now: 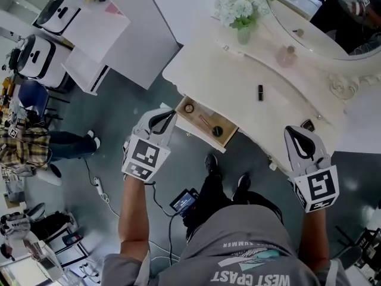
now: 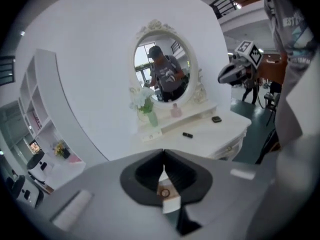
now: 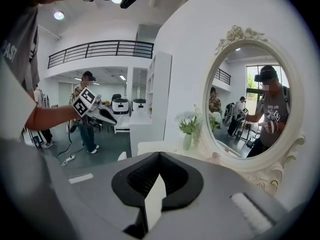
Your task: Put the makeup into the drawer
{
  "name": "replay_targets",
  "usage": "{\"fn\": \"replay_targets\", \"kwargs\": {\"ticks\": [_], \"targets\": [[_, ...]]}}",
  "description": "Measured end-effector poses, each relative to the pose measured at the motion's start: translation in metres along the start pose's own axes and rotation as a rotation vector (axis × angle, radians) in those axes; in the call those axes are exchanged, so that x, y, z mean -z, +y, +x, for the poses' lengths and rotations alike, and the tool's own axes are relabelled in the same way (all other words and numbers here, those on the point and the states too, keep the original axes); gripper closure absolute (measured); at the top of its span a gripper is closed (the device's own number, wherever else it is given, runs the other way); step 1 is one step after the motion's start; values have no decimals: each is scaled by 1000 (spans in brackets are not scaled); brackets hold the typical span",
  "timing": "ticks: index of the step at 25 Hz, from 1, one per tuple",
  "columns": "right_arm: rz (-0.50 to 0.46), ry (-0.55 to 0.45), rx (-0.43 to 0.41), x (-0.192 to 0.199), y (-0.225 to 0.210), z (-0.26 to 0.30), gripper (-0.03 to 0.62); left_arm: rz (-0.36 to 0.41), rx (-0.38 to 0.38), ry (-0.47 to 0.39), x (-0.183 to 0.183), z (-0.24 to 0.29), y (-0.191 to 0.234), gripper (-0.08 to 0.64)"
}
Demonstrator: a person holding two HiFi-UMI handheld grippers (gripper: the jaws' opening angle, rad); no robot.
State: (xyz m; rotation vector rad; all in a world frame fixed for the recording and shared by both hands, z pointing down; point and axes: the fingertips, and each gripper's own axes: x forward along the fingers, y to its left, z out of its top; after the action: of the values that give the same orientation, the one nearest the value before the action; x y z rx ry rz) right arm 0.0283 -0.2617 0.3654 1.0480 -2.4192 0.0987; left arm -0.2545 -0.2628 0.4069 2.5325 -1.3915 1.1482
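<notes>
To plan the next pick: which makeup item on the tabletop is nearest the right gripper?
The small black case at the front edge; the lipstick lies further back, mid-table.

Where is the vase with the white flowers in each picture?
Head view: the flower vase is near the top, right of the middle, just left of the mirror.
Left gripper view: the flower vase is near the middle, at the mirror's lower left.
Right gripper view: the flower vase is right of the middle, left of the mirror.
Shared landmark: the oval mirror, always right beside the vase.
</notes>
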Motion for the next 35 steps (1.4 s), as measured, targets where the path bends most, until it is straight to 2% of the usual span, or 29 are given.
{"fn": "replay_targets", "kwargs": {"ticks": [6, 14, 19, 25, 35], "targets": [[-9, -87, -19, -25, -3, -29, 591, -64, -90, -235, -75, -67, -18, 558], [-19, -173, -67, -40, 6, -79, 592, -133, -158, -441, -145, -134, -73, 558], [-43, -223, -95, -53, 14, -103, 592, -135, -179, -478, -161, -157, -92, 558], [-119, -258, -144, -56, 21, -140, 594, -116, -174, -485, -173, -172, -125, 558], [-109, -266, -138, -45, 23, -177, 594, -122, -173, -464, -172, -184, -160, 558]]}}
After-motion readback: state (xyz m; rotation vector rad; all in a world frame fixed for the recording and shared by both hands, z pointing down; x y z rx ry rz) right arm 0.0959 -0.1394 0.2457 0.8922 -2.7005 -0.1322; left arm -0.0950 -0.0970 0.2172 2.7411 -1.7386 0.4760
